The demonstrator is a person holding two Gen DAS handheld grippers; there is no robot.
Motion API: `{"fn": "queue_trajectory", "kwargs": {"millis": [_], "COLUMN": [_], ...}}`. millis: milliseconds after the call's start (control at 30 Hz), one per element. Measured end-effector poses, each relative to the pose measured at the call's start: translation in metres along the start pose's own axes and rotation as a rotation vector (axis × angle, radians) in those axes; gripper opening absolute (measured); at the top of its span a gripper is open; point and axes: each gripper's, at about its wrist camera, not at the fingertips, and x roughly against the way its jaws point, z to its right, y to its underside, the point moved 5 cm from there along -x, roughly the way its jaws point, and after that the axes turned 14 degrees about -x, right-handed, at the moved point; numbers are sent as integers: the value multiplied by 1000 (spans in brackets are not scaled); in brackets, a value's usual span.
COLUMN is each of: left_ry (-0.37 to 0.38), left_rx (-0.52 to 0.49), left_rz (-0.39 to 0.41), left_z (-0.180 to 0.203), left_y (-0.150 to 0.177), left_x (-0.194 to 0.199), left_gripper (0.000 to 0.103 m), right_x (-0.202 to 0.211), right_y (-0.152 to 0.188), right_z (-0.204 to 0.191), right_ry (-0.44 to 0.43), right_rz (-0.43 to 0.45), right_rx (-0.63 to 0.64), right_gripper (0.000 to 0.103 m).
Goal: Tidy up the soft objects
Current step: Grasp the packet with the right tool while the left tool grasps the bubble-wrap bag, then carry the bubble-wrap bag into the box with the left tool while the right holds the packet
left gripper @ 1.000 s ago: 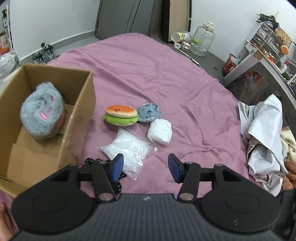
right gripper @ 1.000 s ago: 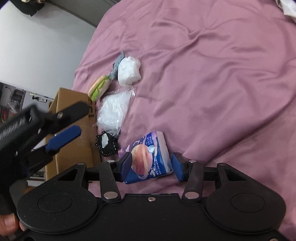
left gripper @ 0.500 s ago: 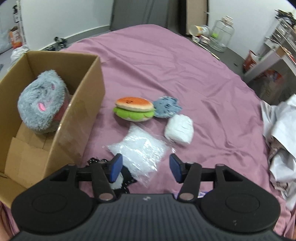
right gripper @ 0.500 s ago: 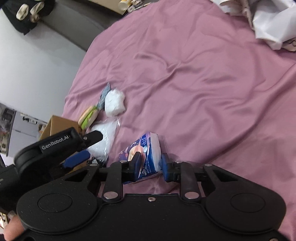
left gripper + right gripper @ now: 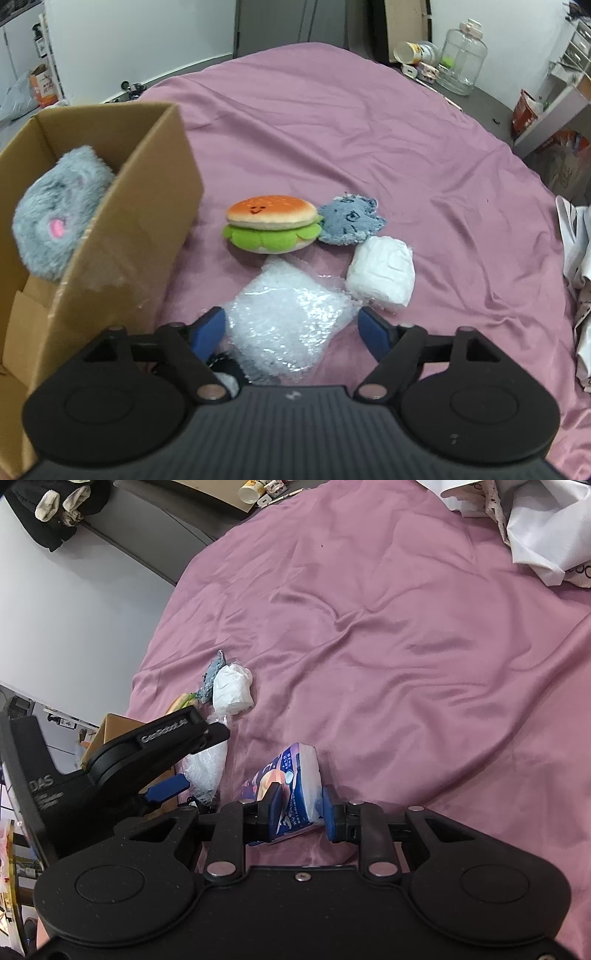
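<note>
My left gripper [image 5: 293,330] hangs low over a clear bubble-wrap bag [image 5: 288,325] on the purple bedsheet, its jaws opening, with the bag between the blue pads but untouched. Beyond it lie a plush hamburger [image 5: 273,223], a blue-grey fuzzy toy [image 5: 349,221] and a white soft bundle [image 5: 382,275]. A grey furry plush [image 5: 55,218] sits in the cardboard box [image 5: 147,206] at left. My right gripper [image 5: 301,805] is shut on a blue tissue pack with a peach picture [image 5: 290,788]. The left gripper [image 5: 166,786] shows at its left.
A small black lacy item [image 5: 225,371] lies under the left gripper. Crumpled white cloth [image 5: 576,266] lies at the bed's right edge. Jars and clutter [image 5: 458,59] stand on the floor beyond the bed. The sheet [image 5: 406,646] stretches wide to the right.
The left gripper sank toward the bubble-wrap bag and its jaws spread wider. The right gripper's jaws closed onto the tissue pack, and its view tipped up a little.
</note>
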Motion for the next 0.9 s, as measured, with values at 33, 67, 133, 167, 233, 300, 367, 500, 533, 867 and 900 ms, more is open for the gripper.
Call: {"fn": "queue_trajectory", "kwargs": {"millis": [33, 67, 133, 167, 233, 300, 367, 500, 533, 867, 900], "left_ry": [-2, -4, -1, -6, -20, -27, -7, 38, 48, 149, 151], "left_rx": [-8, -14, -13, -12, -13, -8, 2, 4, 0, -40, -51], "left_rz": [-6, -17, -35, -33, -28, -28, -20, -18, -14, 39, 47], "left_z": [1, 2, 2, 2, 0, -2, -5, -4, -3, 8, 9], "left_y": [0, 0, 2, 1, 1, 1, 1, 5, 6, 6, 6], "left_x": [-3, -6, -12, -13, -12, -10, -5, 5, 10, 55, 59], "left_gripper": [81, 81, 80, 77, 64, 46, 36, 34, 34, 34, 34], "right_x": [0, 0, -1, -1, -1, 1, 2, 7, 8, 25, 27], "right_y": [0, 0, -1, -1, -2, -3, -5, -5, -5, -4, -4], "right_z": [0, 0, 0, 0, 0, 1, -1, -4, -5, -16, -17], "right_ry": [-1, 0, 0, 0, -2, -5, -11, -31, -34, -72, -76], "right_rz": [0, 0, 0, 0, 2, 8, 16, 24, 28, 104, 110], "right_rx": [0, 0, 0, 0, -1, -1, 7, 25, 31, 82, 87], "right_gripper": [24, 24, 24, 24, 24, 24, 22, 20, 20, 19, 19]}}
